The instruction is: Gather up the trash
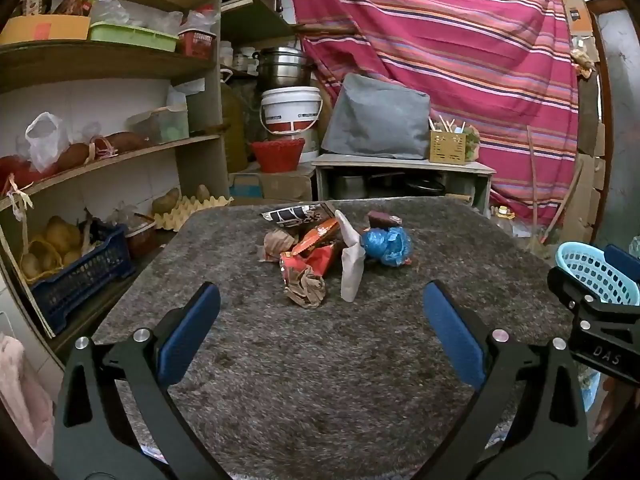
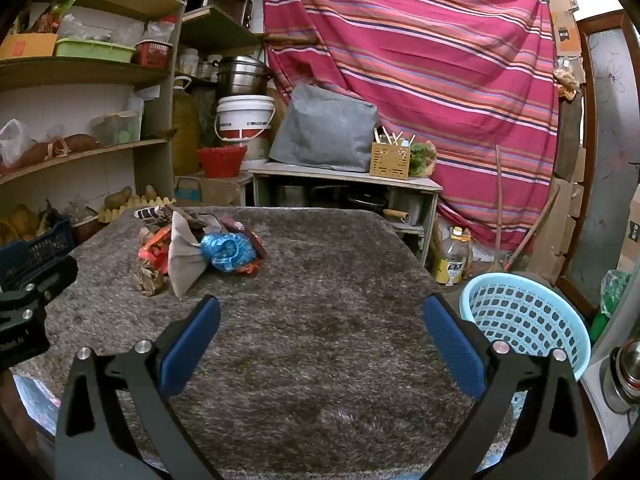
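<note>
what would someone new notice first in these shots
Probably the big red striped cloth hanging across the back wall. Next, the pile of trash in the middle of the grey shaggy table, with a crumpled blue bag standing out. A light blue basket sits off the table's right edge.

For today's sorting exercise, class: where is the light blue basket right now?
The light blue basket sits off the table's right edge, lower than the tabletop, in the right wrist view just beyond the right gripper; the left view shows it at far right.
</note>
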Demonstrator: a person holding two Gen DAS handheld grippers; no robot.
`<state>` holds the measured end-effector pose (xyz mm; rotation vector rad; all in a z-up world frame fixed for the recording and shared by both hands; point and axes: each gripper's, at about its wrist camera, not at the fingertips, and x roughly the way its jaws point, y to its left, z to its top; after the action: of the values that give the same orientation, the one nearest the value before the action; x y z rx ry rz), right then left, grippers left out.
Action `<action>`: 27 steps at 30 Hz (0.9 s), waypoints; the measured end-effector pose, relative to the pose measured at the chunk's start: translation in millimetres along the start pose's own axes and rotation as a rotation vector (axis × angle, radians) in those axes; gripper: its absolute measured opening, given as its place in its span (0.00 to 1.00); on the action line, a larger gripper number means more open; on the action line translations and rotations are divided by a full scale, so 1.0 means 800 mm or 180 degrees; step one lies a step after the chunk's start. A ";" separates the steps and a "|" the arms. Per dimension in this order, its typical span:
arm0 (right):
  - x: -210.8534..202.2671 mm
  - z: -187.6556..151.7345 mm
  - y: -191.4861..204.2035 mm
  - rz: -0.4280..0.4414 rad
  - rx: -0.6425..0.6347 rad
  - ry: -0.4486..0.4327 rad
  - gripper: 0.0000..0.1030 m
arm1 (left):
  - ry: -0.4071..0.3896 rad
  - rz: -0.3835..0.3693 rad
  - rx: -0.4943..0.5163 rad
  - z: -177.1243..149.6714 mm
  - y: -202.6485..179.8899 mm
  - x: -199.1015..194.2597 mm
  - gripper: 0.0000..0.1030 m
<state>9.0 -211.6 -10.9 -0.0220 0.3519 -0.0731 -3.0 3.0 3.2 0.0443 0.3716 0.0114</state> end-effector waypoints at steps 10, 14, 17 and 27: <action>-0.001 0.000 -0.002 -0.0010 0.0000 -0.0007 0.96 | 0.0003 0.0008 -0.0001 0.003 0.001 0.003 0.95; -0.001 0.002 -0.003 -0.0009 0.0002 -0.0007 0.96 | 0.0004 0.0007 0.0003 0.002 0.001 0.002 0.95; -0.001 0.002 -0.003 -0.0011 0.0002 -0.0011 0.96 | -0.0001 0.0007 0.0002 0.001 0.001 0.002 0.95; -0.001 0.000 -0.003 -0.0011 0.0003 -0.0009 0.96 | -0.0001 0.0003 0.0002 0.000 0.001 0.003 0.95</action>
<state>8.4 -213.6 -10.4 -0.0218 0.3491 -0.0766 -1.0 4.2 2.9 0.0452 0.3711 0.0123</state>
